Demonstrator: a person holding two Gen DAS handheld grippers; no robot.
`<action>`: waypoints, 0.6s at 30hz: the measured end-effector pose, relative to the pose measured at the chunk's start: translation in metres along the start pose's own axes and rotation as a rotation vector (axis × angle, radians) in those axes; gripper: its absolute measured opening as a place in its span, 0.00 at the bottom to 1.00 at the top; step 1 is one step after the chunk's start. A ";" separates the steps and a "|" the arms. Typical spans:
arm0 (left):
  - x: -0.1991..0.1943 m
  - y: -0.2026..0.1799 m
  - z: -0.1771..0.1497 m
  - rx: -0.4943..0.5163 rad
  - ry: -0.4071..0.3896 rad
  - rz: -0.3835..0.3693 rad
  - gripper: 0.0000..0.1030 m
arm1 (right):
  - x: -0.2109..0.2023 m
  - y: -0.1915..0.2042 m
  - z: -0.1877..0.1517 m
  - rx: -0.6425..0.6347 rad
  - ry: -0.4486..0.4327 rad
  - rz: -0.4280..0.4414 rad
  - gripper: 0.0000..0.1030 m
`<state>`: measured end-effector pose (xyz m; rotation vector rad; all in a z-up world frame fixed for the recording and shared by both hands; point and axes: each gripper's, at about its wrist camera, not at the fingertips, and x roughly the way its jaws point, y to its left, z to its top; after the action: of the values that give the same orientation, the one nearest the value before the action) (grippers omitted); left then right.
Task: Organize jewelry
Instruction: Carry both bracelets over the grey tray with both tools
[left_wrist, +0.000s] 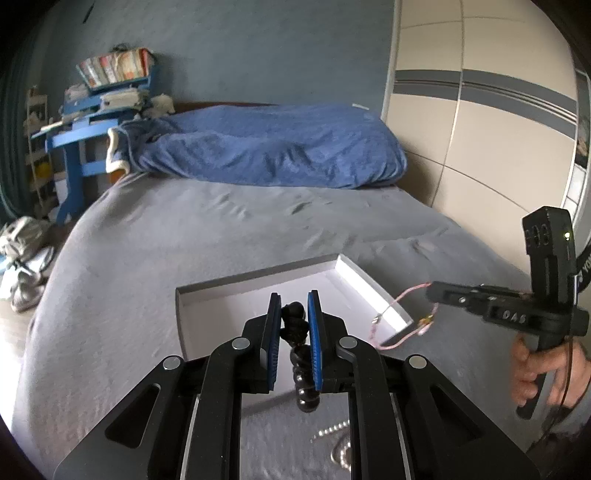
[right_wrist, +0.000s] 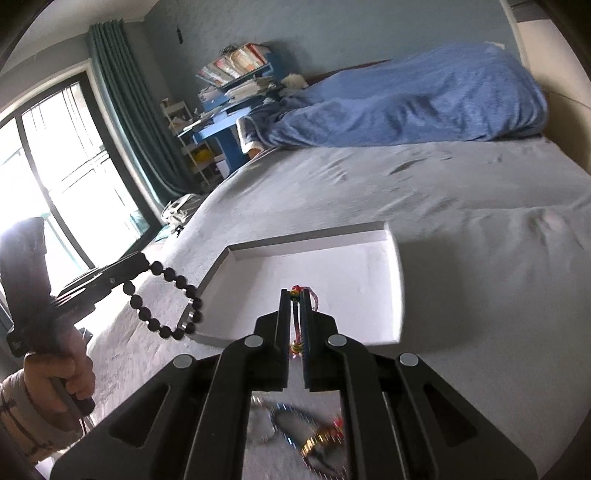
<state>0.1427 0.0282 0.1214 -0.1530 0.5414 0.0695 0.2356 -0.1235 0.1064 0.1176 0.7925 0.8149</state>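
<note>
A shallow white box (left_wrist: 207, 291) (right_wrist: 397, 280) lies open on the grey bed. My left gripper (left_wrist: 293, 301) is shut on a black bead bracelet (left_wrist: 301, 384), held above the box's near edge; the bracelet's loop (right_wrist: 166, 295) hangs from it at the box's left rim in the right wrist view. My right gripper (right_wrist: 295, 293) is shut on a pink cord bracelet (right_wrist: 295, 347) over the box's near part; its thin pink loop (left_wrist: 399, 317) dangles at the box's right corner in the left wrist view.
More jewelry lies on the bed in front of the box: a silver bead chain (left_wrist: 332, 430), a silver ring and a gold and red chain (right_wrist: 317, 439). A blue blanket (left_wrist: 273, 147) is at the bed's head, a wardrobe (left_wrist: 480, 129) to the right.
</note>
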 end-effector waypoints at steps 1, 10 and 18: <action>0.004 0.002 0.001 -0.006 0.004 0.001 0.15 | 0.007 0.000 0.003 0.002 0.006 0.003 0.05; 0.062 0.017 -0.007 -0.054 0.079 0.016 0.15 | 0.075 -0.019 0.008 0.052 0.131 -0.005 0.05; 0.088 0.033 -0.032 -0.055 0.172 0.095 0.15 | 0.093 -0.036 -0.010 0.035 0.201 -0.087 0.05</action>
<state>0.1982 0.0581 0.0439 -0.1881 0.7192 0.1647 0.2895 -0.0860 0.0308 0.0325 0.9946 0.7377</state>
